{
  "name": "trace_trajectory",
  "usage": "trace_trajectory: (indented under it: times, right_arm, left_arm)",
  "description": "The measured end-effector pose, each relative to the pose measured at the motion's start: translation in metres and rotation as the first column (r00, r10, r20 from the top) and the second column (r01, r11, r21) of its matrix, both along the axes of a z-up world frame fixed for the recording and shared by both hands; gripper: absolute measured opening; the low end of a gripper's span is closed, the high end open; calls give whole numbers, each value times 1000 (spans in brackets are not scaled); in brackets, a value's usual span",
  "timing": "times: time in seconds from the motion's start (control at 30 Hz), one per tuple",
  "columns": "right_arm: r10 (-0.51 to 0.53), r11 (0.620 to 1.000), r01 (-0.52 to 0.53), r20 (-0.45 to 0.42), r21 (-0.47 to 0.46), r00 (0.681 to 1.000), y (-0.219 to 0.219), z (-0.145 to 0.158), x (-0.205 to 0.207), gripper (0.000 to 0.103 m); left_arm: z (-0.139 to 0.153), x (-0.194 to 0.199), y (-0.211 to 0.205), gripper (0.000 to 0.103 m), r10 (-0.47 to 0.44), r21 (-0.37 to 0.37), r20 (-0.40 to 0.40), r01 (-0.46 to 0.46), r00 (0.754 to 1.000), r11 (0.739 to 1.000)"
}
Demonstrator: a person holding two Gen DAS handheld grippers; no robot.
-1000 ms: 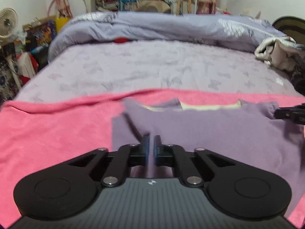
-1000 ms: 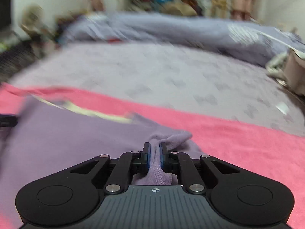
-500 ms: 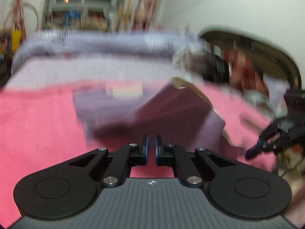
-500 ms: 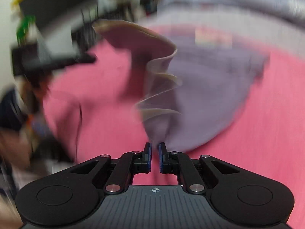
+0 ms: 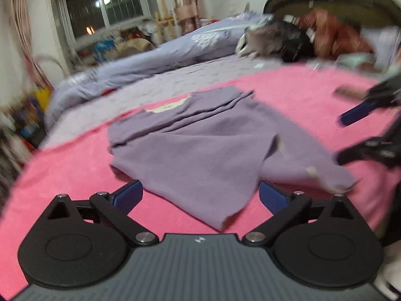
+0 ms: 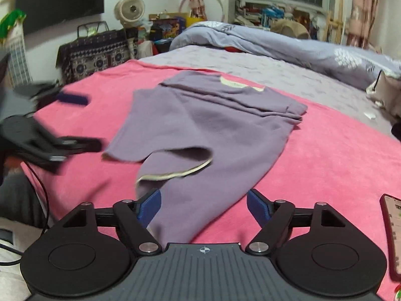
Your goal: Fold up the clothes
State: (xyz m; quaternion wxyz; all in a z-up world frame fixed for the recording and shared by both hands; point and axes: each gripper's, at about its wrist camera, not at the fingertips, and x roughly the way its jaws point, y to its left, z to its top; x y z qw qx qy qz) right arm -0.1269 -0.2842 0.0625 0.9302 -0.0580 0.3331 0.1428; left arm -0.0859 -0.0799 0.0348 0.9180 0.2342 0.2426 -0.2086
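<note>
The purple garment [image 5: 200, 148] is seen lying loose on the pink blanket [image 5: 70, 175], its collar end with a pale neck patch [image 5: 166, 106] turned toward the far side of the bed, its lower part slewed at an angle toward the cameras, with one flap curled over so that a pale hem edge [image 6: 175, 174] is shown in the right wrist view. Folds are stacked near the collar, which suggests a partial fold, though a tidy rectangle is not yet formed. The left gripper [image 5: 200, 197] is held low at the near edge of the cloth with its blue pads spread wide and nothing between them; the right gripper [image 6: 204, 207] is likewise spread, the near tip of the garment lying under it but not pinched. Both appear parked just off the fabric, probably so that the drop can be judged and a fresh hold chosen. A phone [image 6: 392, 235] is noted at the right margin on the blanket, clear of the work. Against the frames a second back, a change is marked: both grippers were then clamped on purple cloth, the shirt lay flat and square; half a second back it was swung through the air, blurred; now it has been released and has landed skewed
</note>
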Motion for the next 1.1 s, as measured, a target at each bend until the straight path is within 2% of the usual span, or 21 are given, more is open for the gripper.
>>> trace_trajectory:
  times: [0.07,0.1,0.17,0.23,0.27,0.33,0.37,0.43,0.47,0.53,0.57,0.6,0.67,0.73,0.8,0.87,1.1]
  right_arm:
    - [-16,1000,16,15,0,1000,14,-9,-4,78]
    - [-22,1000,22,17,8,1000,18,-15,-6,78]
    - [-36,999,36,27,-4,999,26,-27,-5,78]
    - [-64,996,68,53,-62,997,35,-37,-3,78]
    - [-114,987,121,71,-108,991,35,-39,-1,78]
    - [-211,960,226,104,-163,972,30,-39,2,77]
    - [-265,943,283,120,-176,957,23,-38,3,77]
    - [-369,898,394,154,-197,917,7,-35,3,77]
    - [-402,879,431,171,-203,900,-1,-33,2,77]
    - [-394,893,420,166,-164,904,-13,-28,-2,78]
    - [-375,909,395,160,-129,913,-16,-27,-6,79]
    - [-358,920,376,157,-109,921,-16,-28,-10,80]
    - [-324,938,338,146,-81,935,-13,-31,-16,85]
    - [-301,946,312,122,-90,946,-5,-37,-17,85]
    - [-285,950,295,104,-105,953,2,-41,-21,85]
    - [-272,954,282,101,-105,957,8,-40,-32,85]
    - [-264,961,270,92,-62,960,10,-43,-34,88]
  left_arm:
    - [-21,9,-17,101,69,109,23,-71,997,991]
    - [-27,13,-21,101,104,127,27,-107,994,986]
    - [-29,20,-22,100,167,108,23,-169,986,980]
    - [-24,27,-20,92,248,106,33,-250,968,962]
    - [-22,30,-16,89,294,127,62,-300,954,946]
    - [-22,41,-8,86,397,195,138,-418,907,887]
    - [-23,47,-1,84,443,228,168,-472,880,851]
    - [-20,56,14,83,506,241,182,-537,843,809]
    - [-15,54,20,81,512,217,171,-539,842,814]
    - [-1,35,24,84,416,105,118,-428,902,898]
    - [7,25,25,93,354,42,95,-359,931,932]
    - [9,15,20,101,288,16,84,-290,954,957]
    - [9,-1,4,102,152,1,70,-153,986,988]
    - [-1,-10,-17,102,97,71,112,-106,989,992]
    - [-17,-4,-34,102,118,172,148,-143,982,975]
    - [-29,4,-43,102,145,242,164,-183,976,953]
    - [-31,23,-37,103,258,224,181,-295,949,929]
